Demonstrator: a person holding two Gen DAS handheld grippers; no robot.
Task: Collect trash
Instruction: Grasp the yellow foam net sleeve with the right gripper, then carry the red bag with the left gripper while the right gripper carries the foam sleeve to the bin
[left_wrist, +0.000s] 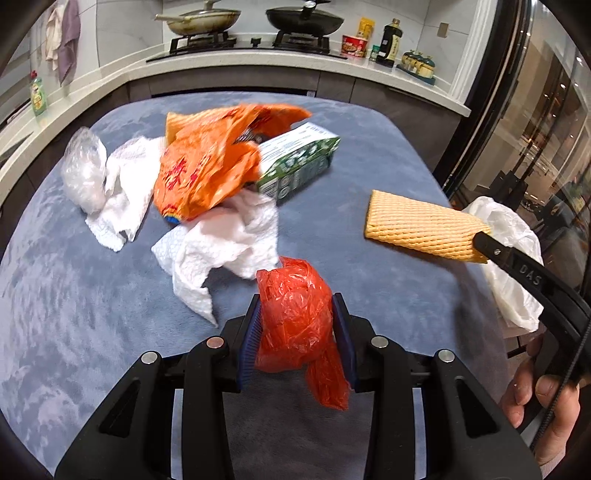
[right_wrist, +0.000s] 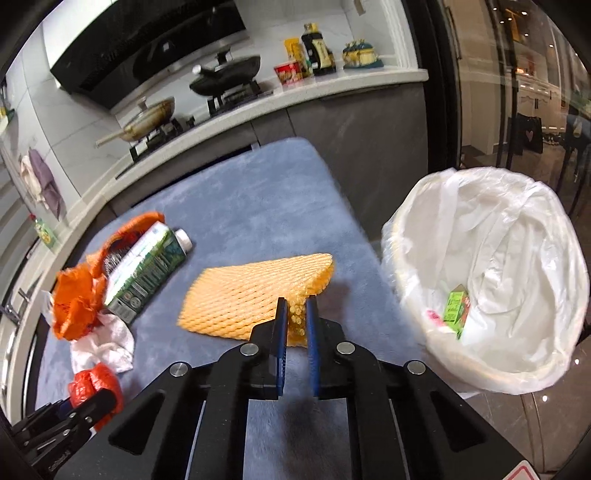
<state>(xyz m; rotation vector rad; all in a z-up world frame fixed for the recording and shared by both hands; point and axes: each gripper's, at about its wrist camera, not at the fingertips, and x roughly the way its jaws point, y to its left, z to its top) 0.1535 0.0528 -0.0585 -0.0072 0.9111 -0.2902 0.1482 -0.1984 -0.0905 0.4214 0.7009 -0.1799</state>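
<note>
lying across the middle of the blue table cloth (left_wrist: 369, 140) is a trash pile: orange wrapper (left_wrist: 207, 166), green carton (left_wrist: 299, 158), crumpled paper towels (left_wrist: 221, 240), clear plastic (left_wrist: 83, 170). white-lined bin (right_wrist: 491, 280) is standing just beside the table edge, a small green box inside. right gripper (right_wrist: 295, 310) is pinching one end of the yellow foam net (right_wrist: 255, 295), jaws narrow on it. left gripper (left_wrist: 297, 314) is clamping a red plastic bag (left_wrist: 295, 317), jaws partly apart around it, near the towels.

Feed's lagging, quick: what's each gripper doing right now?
Left gripper: shut on the red plastic bag.
Right gripper: shut on the yellow foam net.
</note>
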